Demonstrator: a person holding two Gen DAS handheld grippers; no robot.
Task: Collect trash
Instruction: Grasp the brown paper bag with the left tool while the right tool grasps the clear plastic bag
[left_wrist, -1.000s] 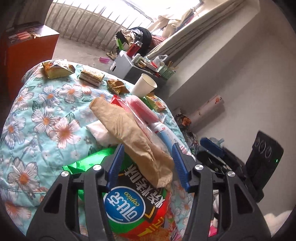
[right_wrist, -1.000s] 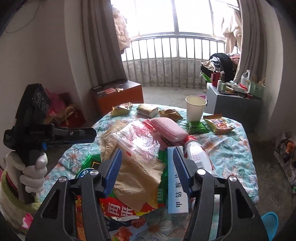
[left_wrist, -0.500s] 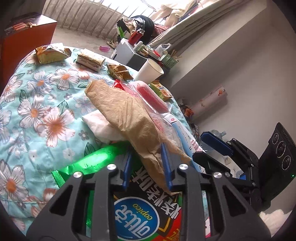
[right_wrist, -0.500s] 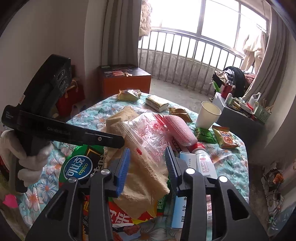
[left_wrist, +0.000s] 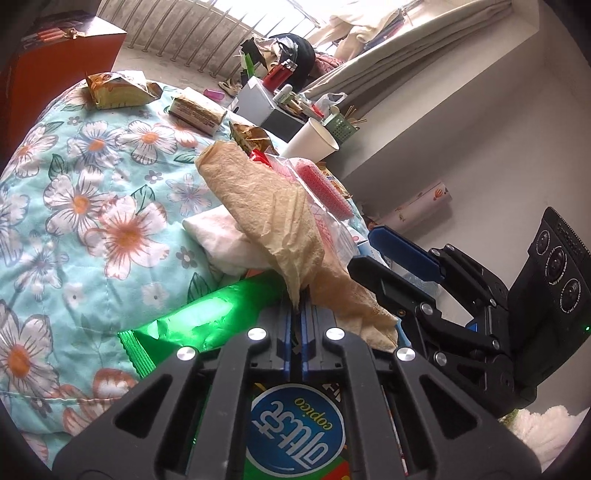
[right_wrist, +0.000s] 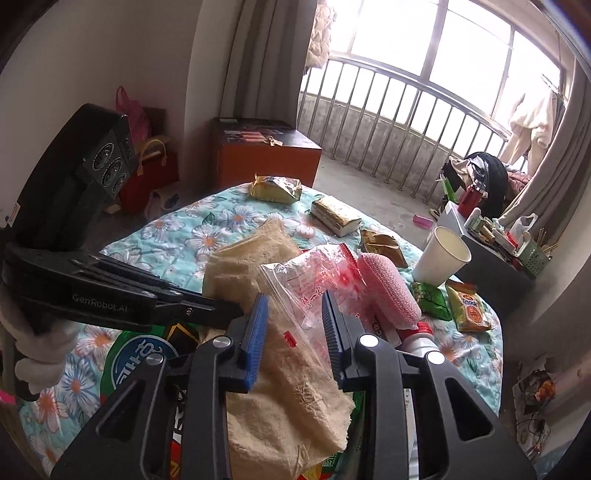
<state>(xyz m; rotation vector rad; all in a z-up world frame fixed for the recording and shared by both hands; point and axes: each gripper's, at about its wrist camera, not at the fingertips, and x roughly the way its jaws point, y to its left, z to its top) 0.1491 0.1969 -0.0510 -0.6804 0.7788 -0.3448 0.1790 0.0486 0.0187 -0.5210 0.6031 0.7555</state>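
The brown paper wrapper (left_wrist: 273, 221) runs lengthwise straight ahead of the left hand-held gripper (left_wrist: 295, 314), pinched at its near edge, while the right hand-held gripper (right_wrist: 291, 325) straddles it, jaws apart.

The left hand-held gripper (left_wrist: 295, 314), whose blue fingers stood wide apart a second ago on either side of the brown paper bag (left_wrist: 273, 221), now has them drawn together on the bag's near edge, pinching it just above the green wrapper (left_wrist: 199, 317). The right hand-held gripper (right_wrist: 293, 325) has narrowed its gap too, yet its fingers are still apart, straddling the clear plastic bag (right_wrist: 314, 288) lying on the brown paper bag. It has also moved in beside the brown paper bag, closer to the left one.
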